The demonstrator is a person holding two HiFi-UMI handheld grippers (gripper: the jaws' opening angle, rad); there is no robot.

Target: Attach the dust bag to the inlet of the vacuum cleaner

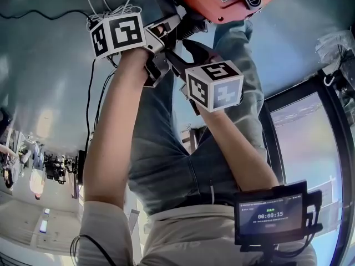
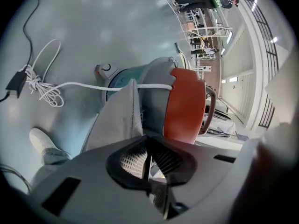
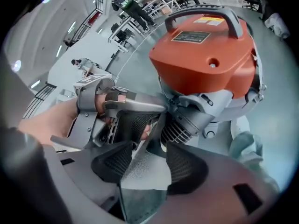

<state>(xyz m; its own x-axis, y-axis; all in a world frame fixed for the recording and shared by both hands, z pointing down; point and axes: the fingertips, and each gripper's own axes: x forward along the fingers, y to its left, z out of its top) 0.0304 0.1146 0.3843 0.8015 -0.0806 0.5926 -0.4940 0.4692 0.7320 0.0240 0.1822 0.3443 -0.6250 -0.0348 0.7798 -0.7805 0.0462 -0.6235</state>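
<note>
- The pale grey floor (image 2: pixel 93 22) spreads wide under everything. The person stands on it in jeans (image 1: pixel 166 154), and one white shoe (image 2: pixel 43 143) shows.
- The vacuum cleaner (image 3: pixel 205 55) sits on the floor just ahead of both tools. It has an orange top with a dark handle and a grey body below, with a ribbed grey part (image 3: pixel 180 127) facing the tools.
- The dust bag (image 3: pixel 145 167), a thin grey meshy sheet, is off the floor and held up just beside that ribbed part. I can't tell whether it touches it.
- The left tool (image 2: pixel 149 164) is clenched on the bag's edge, its pads pressed together with the fabric pinched between them.
- The right tool (image 3: pixel 149 164) is released. Its jaws stand wide apart with the bag's fabric lying between them, not squeezed.
- A white cord (image 2: pixel 46 85) lies coiled on the floor, with one strand drawn across the cleaner's body.
- A small monitor (image 1: pixel 270 212) hangs at the person's waist with its screen lit.
</note>
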